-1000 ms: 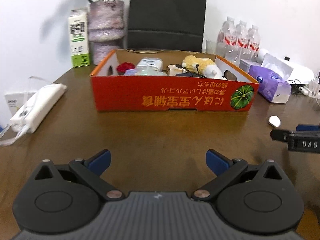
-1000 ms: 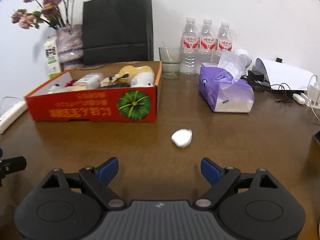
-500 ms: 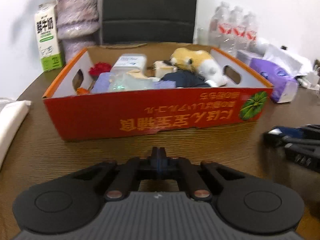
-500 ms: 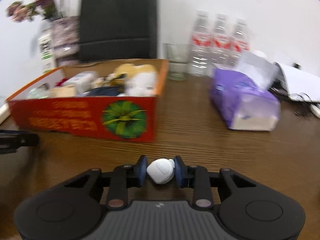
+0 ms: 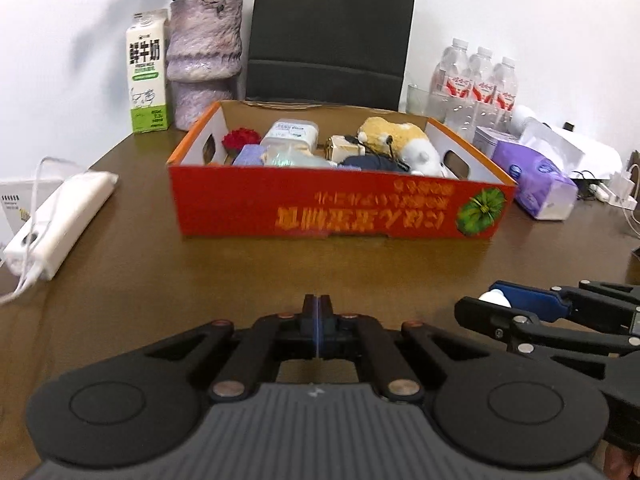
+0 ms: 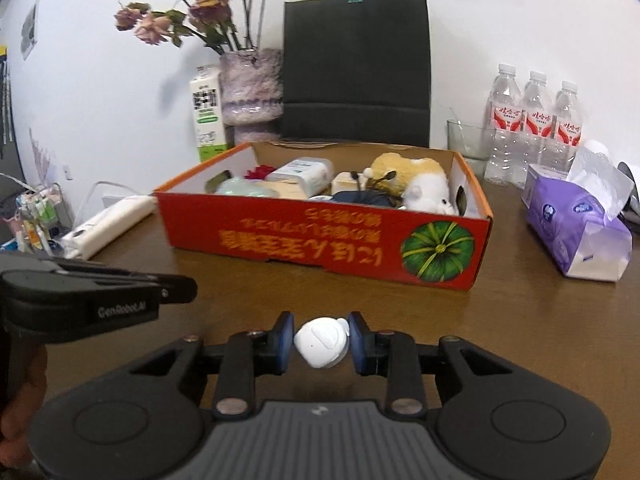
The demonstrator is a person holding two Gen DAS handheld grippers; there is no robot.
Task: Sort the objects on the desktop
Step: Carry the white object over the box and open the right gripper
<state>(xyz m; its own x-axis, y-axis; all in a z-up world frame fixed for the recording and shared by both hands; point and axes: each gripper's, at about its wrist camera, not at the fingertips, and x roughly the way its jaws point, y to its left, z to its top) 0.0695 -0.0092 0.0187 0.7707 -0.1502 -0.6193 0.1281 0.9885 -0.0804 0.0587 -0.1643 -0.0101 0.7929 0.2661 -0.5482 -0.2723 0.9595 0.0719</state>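
Observation:
My right gripper (image 6: 320, 338) is shut on a small white earbud case (image 6: 322, 342) and holds it above the brown table, in front of the red cardboard box (image 6: 320, 240). The box holds a plush toy (image 6: 416, 178), a white container (image 6: 302, 174) and several other items. My left gripper (image 5: 317, 326) is shut and empty, in front of the same box (image 5: 340, 208). The right gripper (image 5: 516, 304) with the white case (image 5: 494, 298) shows at the right of the left wrist view. The left gripper (image 6: 176, 288) shows at the left of the right wrist view.
A purple tissue pack (image 6: 576, 232) lies right of the box. Water bottles (image 6: 534, 120), a glass (image 6: 466, 140), a black paper bag (image 6: 356, 68), a vase (image 6: 250, 92) and a milk carton (image 6: 208, 112) stand behind. A white power strip (image 5: 56, 216) lies at the left.
My right gripper closed on the white earbud case and lifted it off the table. My left gripper shut on nothing and moved nearer the box, then drew back a little.

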